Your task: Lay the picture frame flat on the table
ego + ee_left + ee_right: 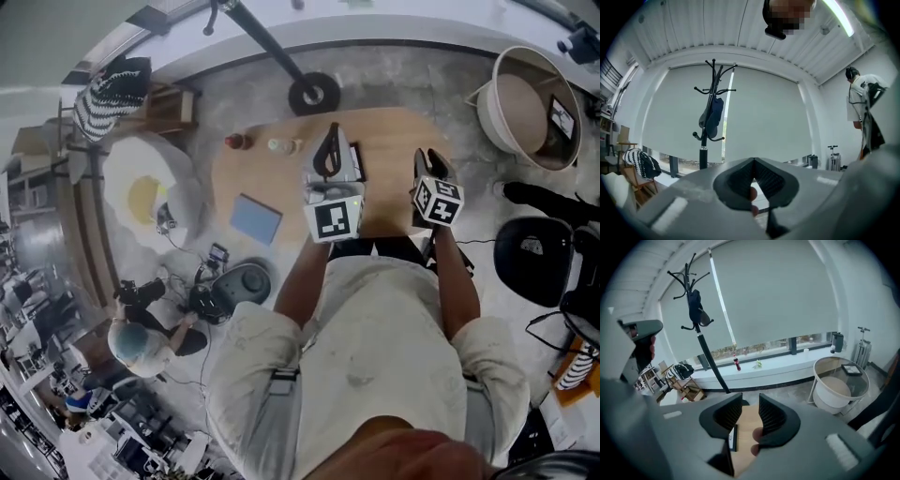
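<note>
Judging by both grippers, the task is either not begun or just finished, and the views do not settle which. The left gripper [753, 165] is raised toward the far wall, its fingers together with nothing between them. The right gripper [750, 405] has its fingers apart and empty, aimed down at the wooden surface [394, 141]. Through that gap shows a thin dark-edged slab with a pale face, probably the picture frame [733, 438]. It rests on the surface below the fingers, touched by neither gripper; whether it lies flat or leans cannot be told from so narrow a glimpse. If it is upright, the whole lowering remains. No brand or word can be read: the marker cubes [335, 217] carry only black-and-white squares, and the red-labelled bottle [736, 363] on the window ledge is too small to read.
</note>
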